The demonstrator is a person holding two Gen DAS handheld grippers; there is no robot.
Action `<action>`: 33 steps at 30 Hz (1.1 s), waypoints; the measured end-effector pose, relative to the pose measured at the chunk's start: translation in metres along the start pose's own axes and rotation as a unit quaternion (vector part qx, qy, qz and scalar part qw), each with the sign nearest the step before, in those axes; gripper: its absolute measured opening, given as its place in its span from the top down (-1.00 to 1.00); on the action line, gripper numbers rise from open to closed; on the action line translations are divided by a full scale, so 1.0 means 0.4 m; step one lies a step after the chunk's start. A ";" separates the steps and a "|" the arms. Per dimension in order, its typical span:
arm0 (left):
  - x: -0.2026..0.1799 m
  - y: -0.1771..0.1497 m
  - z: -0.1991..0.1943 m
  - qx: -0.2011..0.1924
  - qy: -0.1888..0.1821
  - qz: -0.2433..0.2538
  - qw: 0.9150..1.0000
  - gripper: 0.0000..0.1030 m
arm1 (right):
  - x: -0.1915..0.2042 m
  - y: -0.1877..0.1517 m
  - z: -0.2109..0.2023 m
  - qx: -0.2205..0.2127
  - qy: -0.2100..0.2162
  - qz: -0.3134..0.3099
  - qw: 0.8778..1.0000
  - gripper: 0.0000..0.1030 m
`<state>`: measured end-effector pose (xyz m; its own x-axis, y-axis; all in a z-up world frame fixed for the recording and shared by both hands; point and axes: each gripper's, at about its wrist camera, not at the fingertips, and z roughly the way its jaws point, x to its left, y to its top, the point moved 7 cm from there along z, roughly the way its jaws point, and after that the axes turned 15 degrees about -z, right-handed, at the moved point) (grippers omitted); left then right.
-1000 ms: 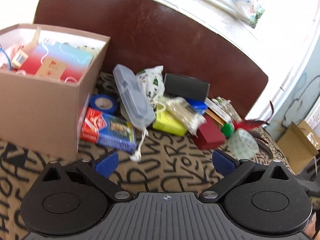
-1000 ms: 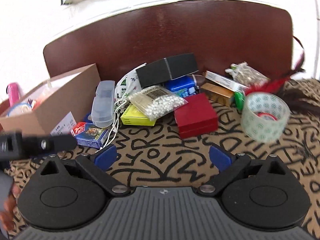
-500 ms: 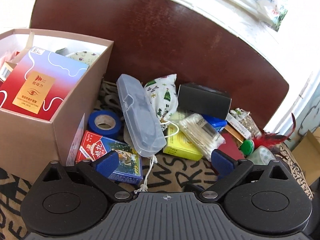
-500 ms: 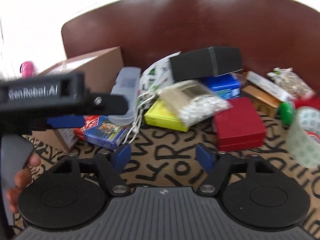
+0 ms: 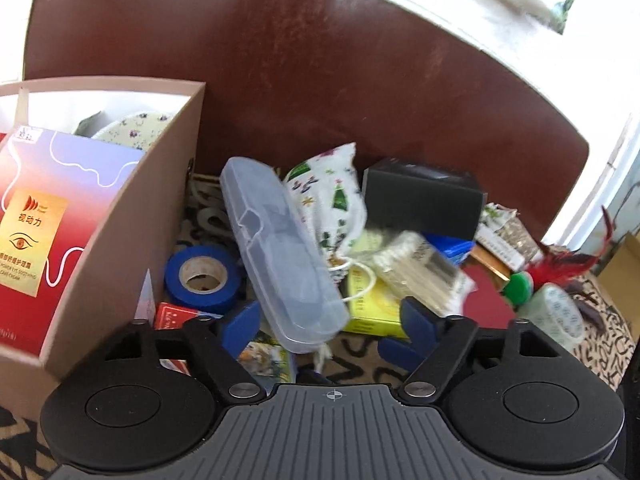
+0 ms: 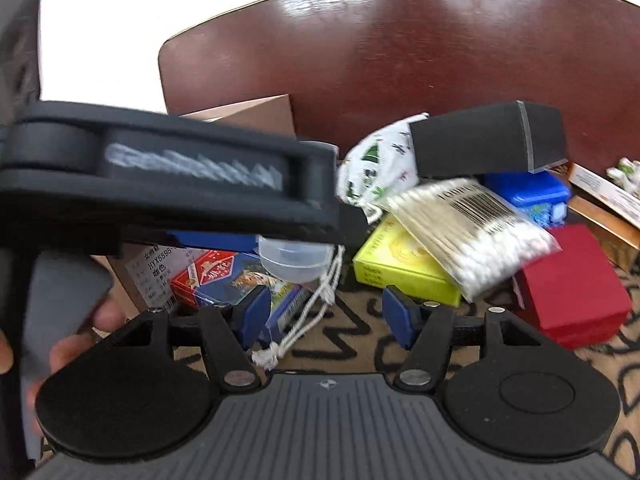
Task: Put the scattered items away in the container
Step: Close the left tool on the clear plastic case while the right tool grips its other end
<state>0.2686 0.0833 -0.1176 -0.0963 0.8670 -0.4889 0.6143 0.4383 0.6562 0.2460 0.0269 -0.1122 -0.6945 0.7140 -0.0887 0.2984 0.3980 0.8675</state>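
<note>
Left hand-held gripper (image 5: pixel 330 322) low over the clutter, jaws closing yet standing fairly wide, the near end of the clear plastic glasses case (image 5: pixel 280 254) between the blue pads (image 5: pixel 240 326) but not pressed; nothing gripped.

Right hand-held gripper (image 6: pixel 324 312) at a middling width, pads bare, only the white drawstring (image 6: pixel 308 312) of the printed cloth pouch (image 6: pixel 376 168) trailing across the gap; whether the cord touches a pad, cannot tell.

Places below given from the glasses case, as seen from the left wrist:
- cardboard box (image 5: pixel 132 236), the container, just to the left, open-topped, already holding a red and lilac eye-cream carton (image 5: pixel 44 216) and a floral item behind that;
- blue tape roll (image 5: pixel 202 274) between case and box, lying flat on the patterned cloth (image 5: pixel 608 344);
- red and blue playing-card pack (image 5: pixel 172 316) under the case's near end, partly hidden by the left pad;
- printed cloth pouch leaning against the case's right side;
- black box (image 5: pixel 424 202) beyond the pouch, further right, resting atop the pile;
- bag of cotton swabs (image 5: pixel 424 272) to the right, blurred, lying over a yellow box (image 5: pixel 372 308);
- red box (image 5: pixel 488 304), green cap (image 5: pixel 518 286), red feather (image 5: pixel 560 260) and clear tape roll (image 5: pixel 556 316) well to the right;
- dark red chair back (image 5: pixel 320 92) rising behind everything.

From the right wrist, left hand-held gripper body crossing the left half of the view, blurred, fingers of a hand (image 6: pixel 80 340) wrapped on its grey handle.
</note>
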 end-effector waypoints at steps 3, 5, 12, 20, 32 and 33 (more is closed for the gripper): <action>0.001 0.006 0.002 0.001 -0.006 0.004 1.000 -0.62 | 0.013 0.017 0.025 -0.005 -0.004 -0.017 1.000 -0.28; -0.001 0.010 0.005 -0.002 -0.005 0.012 1.000 -0.65 | 0.016 0.025 0.043 -0.003 0.004 -0.009 1.000 -0.10; -0.001 -0.003 0.013 0.011 0.005 0.024 1.000 -0.73 | 0.028 0.022 0.050 -0.006 0.016 0.001 1.000 -0.04; 0.006 0.007 0.017 0.014 0.016 -0.007 1.000 -0.73 | 0.047 0.036 0.057 -0.028 0.011 -0.023 0.999 -0.08; 0.006 -0.006 0.026 0.044 0.007 -0.021 0.999 -0.52 | 0.073 0.030 0.046 -0.017 0.002 -0.055 0.998 0.08; 0.000 -0.019 0.013 0.050 0.003 -0.021 0.999 -0.52 | 0.078 0.023 0.028 -0.015 0.004 -0.055 0.998 0.08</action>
<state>0.2682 0.0788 -0.1255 -0.1289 0.8495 -0.5116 0.6848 0.4494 0.5736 0.2344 0.0592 -0.1123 -0.7272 0.6622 -0.1807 0.2001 0.4564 0.8670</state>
